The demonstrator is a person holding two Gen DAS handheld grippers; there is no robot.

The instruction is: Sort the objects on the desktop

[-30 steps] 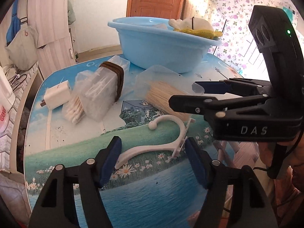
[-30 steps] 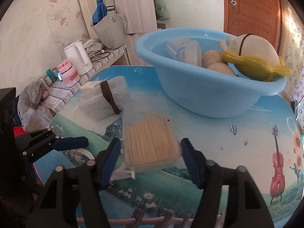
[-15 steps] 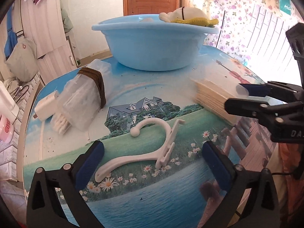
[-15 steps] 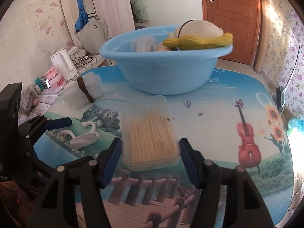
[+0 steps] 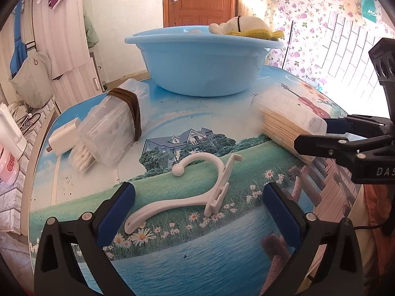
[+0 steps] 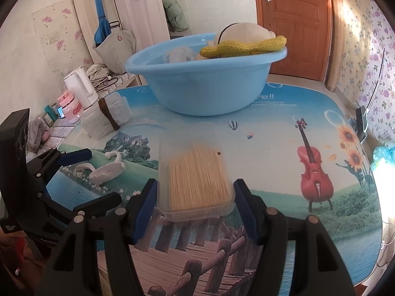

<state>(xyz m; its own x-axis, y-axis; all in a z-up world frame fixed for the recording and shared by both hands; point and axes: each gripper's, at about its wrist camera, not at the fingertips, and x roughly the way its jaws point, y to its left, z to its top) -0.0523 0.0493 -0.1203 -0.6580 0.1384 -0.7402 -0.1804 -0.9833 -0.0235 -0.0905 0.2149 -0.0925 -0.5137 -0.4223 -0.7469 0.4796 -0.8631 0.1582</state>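
The clear box of toothpicks (image 6: 197, 175) lies on the table (image 6: 271, 133), near its front edge, w/ the right tongs (image 6: 195, 207) around its near end; blue pads just beside both sides, can't tell if they touch. The white plastic hook (image 5: 187, 187) lies flat between the left tongs (image 5: 197, 204), which are spread wide & not touching it. Box of cotton swabs (image 5: 111, 128) & white charger (image 5: 63, 139) sit to the left. Blue basin (image 5: 205, 64) at the back holds a plush toy (image 6: 244, 37).
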